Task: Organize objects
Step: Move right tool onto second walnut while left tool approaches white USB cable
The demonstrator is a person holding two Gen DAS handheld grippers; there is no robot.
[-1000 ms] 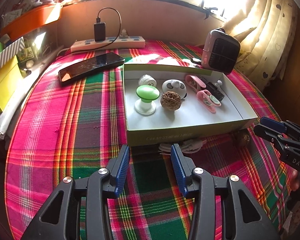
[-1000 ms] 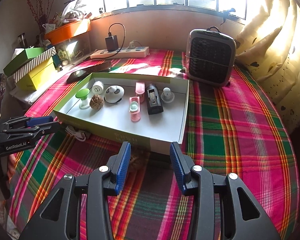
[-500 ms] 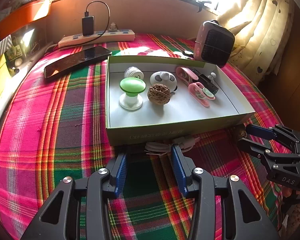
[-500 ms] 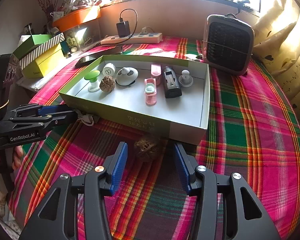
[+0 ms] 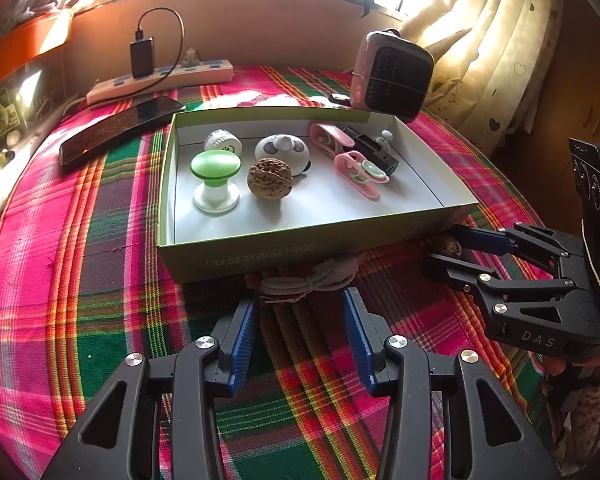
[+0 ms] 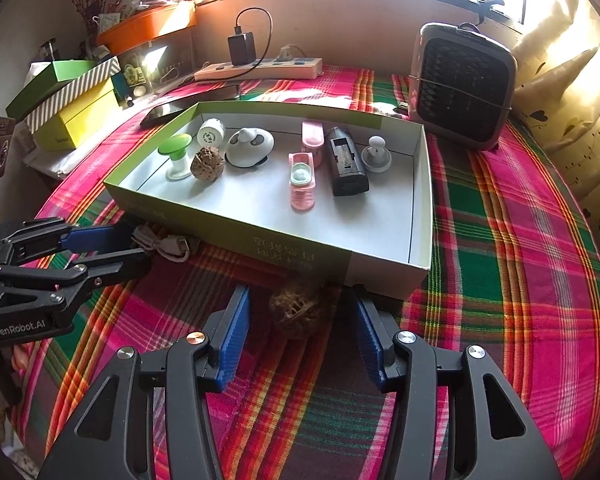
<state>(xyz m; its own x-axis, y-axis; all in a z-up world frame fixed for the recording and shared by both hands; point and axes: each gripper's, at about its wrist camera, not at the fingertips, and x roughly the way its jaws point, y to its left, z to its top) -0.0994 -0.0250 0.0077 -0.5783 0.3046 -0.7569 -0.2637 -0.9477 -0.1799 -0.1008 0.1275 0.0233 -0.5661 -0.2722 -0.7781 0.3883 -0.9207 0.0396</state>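
Note:
A green-rimmed white box (image 5: 300, 248) (image 6: 284, 248) on the plaid cloth holds a green knob (image 5: 215, 168), a walnut (image 5: 269, 178), a white round gadget (image 5: 283, 151), pink clips (image 5: 356, 168) and a black device (image 6: 346, 162). A coiled white cable (image 5: 308, 278) (image 6: 164, 242) lies in front of the box. My left gripper (image 5: 299, 300) (image 6: 136, 244) is open, just short of the cable. A second walnut (image 6: 296, 310) (image 5: 450, 246) lies by the box's front corner, between the open fingers of my right gripper (image 6: 300, 304) (image 5: 444, 246).
A black phone (image 5: 120, 128), a power strip with a charger (image 5: 160, 78) and a small pink heater (image 5: 392, 76) (image 6: 464, 84) stand behind the box. Green and yellow boxes (image 6: 68, 108) and an orange tray (image 6: 148, 28) sit at the left. Curtains hang at the right.
Both grippers have moved forward toward the box. The left now reaches the cable, and the right has come around the loose walnut.

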